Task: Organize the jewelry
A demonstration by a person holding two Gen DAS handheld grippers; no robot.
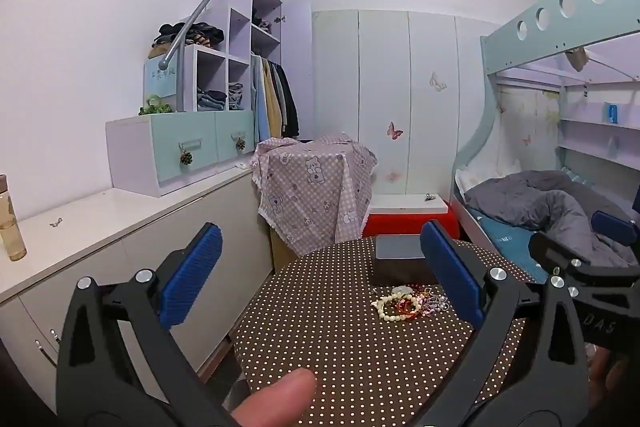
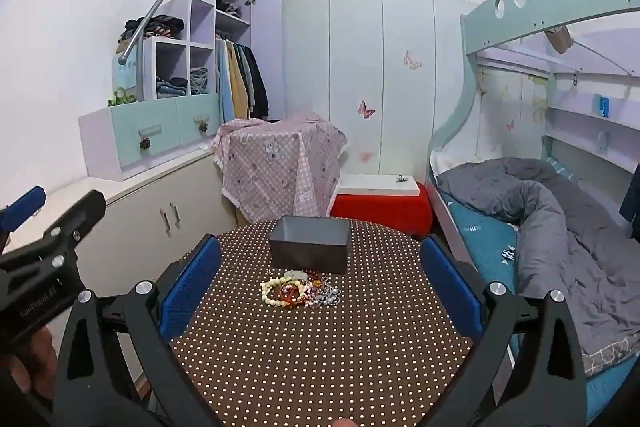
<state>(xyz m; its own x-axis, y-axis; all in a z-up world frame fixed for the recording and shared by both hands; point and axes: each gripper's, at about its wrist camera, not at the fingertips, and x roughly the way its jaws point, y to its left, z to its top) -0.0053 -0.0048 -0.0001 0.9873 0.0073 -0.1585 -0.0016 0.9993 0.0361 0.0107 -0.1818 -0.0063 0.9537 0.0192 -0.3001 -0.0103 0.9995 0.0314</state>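
— Bedroom: bunk bed right of both tongs, wardrobe far ahead, cabinet along the left wall.

— And under the tongs?

— Round desk in a brown dotted cloth. Ahead of the right tongs, near the far edge, a dark box, open on top. Just this side of the box, a heap of jewelry: cream bead bracelet on the left of the heap, red and amber beads in the middle, silvery pieces on the right. Heap nearly touching the box front; whether truly touching, cannot tell.

— State of the tongs?

— Right tongs spread wide, nothing between the blue pads, heap and box ahead in the gap. Left tongs spread wide too, holding nothing; jewelry ahead and close to the right pad, box partly hidden behind that pad.

— Anything else near?

— Thumb tip at the bottom of the left view. Draped pink cloth with bears beyond the desk, red stool with a white board on top beside the cloth.
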